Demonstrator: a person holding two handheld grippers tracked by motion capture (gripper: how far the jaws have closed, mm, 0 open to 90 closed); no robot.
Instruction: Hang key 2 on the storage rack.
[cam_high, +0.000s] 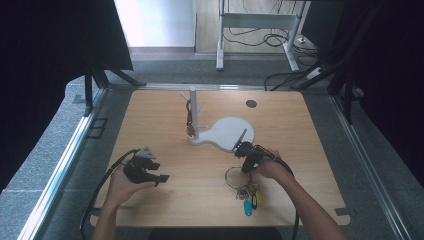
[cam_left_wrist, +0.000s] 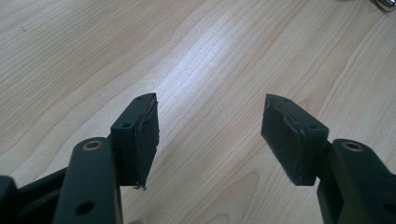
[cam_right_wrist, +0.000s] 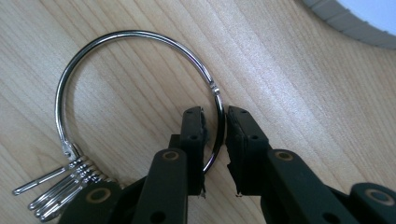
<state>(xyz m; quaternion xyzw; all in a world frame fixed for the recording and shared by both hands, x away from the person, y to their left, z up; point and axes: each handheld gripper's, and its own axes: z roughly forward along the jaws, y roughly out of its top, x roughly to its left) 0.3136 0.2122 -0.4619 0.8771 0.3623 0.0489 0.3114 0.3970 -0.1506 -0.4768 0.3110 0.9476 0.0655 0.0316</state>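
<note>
One large silver metal key ring (cam_right_wrist: 140, 88), flat on the pale wooden worktop (cam_high: 200, 175) just before the white peg stand (cam_high: 220, 131), sits between the right gripper (cam_right_wrist: 215, 122)'s narrowed fingers, unlifted, hanging seemingly ahead; the left gripper (cam_left_wrist: 208, 135) gapes wide, empty.

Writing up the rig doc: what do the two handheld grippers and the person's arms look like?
Both the left gripper and the right gripper are black, each with two flat rectangular pads on arms with brass-coloured rivets. The pad edges look frayed. The left one carries a grey three-cornered plate on top. A black cable trails from each. The forearms are bare, no sleeves visible.
</note>
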